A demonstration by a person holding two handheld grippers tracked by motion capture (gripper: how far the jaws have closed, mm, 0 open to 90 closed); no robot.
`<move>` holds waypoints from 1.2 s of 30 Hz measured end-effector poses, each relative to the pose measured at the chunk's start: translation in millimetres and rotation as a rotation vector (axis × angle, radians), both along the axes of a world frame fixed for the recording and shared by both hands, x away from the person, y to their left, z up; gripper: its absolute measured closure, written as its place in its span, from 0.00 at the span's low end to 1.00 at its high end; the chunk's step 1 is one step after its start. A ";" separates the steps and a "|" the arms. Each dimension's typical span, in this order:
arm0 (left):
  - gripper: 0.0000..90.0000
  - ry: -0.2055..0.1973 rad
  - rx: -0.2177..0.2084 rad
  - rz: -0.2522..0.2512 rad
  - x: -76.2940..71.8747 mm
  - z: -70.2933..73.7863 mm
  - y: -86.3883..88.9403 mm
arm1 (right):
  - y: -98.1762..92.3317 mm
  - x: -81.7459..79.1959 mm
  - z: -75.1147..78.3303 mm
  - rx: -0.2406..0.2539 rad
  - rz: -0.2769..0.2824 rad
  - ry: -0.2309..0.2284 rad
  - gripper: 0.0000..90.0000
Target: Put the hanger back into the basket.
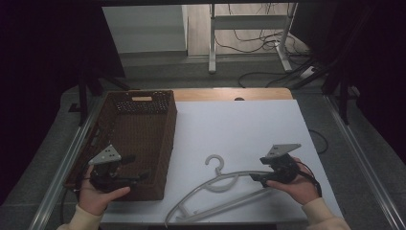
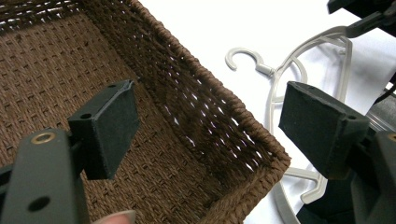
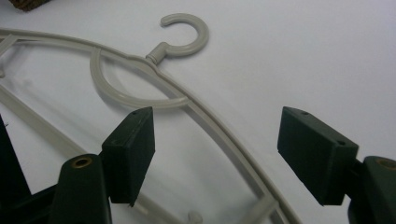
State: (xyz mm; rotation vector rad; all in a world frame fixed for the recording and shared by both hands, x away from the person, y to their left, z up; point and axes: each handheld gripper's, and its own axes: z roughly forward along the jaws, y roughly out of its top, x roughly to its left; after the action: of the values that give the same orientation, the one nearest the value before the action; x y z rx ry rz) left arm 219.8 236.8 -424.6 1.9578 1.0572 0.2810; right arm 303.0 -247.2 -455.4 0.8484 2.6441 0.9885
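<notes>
Nothing of the work is finished yet, as far as the pictures show: the hanger (image 1: 215, 189) lies flat on the white bench (image 1: 249, 129), outside the basket (image 1: 139, 139), and the basket floor that shows holds nothing. My reading is that the hanger is meant to go into the basket, so the whole carry is left to do.

In the high view the hanger sits near the front edge of the bench, just right of the basket, its hook (image 1: 215, 162) pointing away from the person. The right tool (image 1: 261, 176) is at the hanger's right shoulder, low over the bench. Its own view shows both jaws wide apart with the hanger's upper arm (image 3: 219, 135) running between them, untouched on either side. So the grasp is lined up but not made.

The left tool (image 1: 136, 170) is held over the near right corner of the basket. Its jaws also stand apart, gripping nothing; in its view they straddle the basket's right wall (image 2: 210, 121), with the hanger beyond it on the bench.

What remains, by my judgement: close the right tool on the hanger arm, lift it, swing it left over the wall and set it down inside. The hanger looks about as long as the basket, so it may need to go in lengthwise or tilted.
</notes>
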 end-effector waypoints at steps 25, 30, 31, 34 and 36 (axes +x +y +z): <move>0.22 -0.002 -0.001 -0.006 0.2 -0.4 -0.1 | 87.9 38.9 -33.6 -0.191 0.191 0.112 0.43; 0.22 -0.003 -0.001 -0.005 0.2 -0.4 0.5 | 98.1 37.2 -41.3 -0.238 0.240 0.113 0.49; 0.22 -0.003 -0.001 -0.004 0.2 -0.4 0.9 | 99.5 36.5 -42.2 -0.250 0.251 0.111 0.51; 0.22 -0.003 -0.002 -0.003 0.4 -0.6 1.1 | 102.0 35.3 -44.2 -0.268 0.271 0.104 0.56; 0.22 -0.003 0.000 -0.003 0.5 -0.8 1.0 | 106.4 33.9 -48.4 -0.293 0.306 0.093 0.63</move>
State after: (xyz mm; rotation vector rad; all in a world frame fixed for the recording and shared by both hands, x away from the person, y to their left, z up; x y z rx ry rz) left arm 220.2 237.8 -425.4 1.9580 1.0515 0.2821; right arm 337.0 -140.8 -503.8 0.4445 2.9595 0.6038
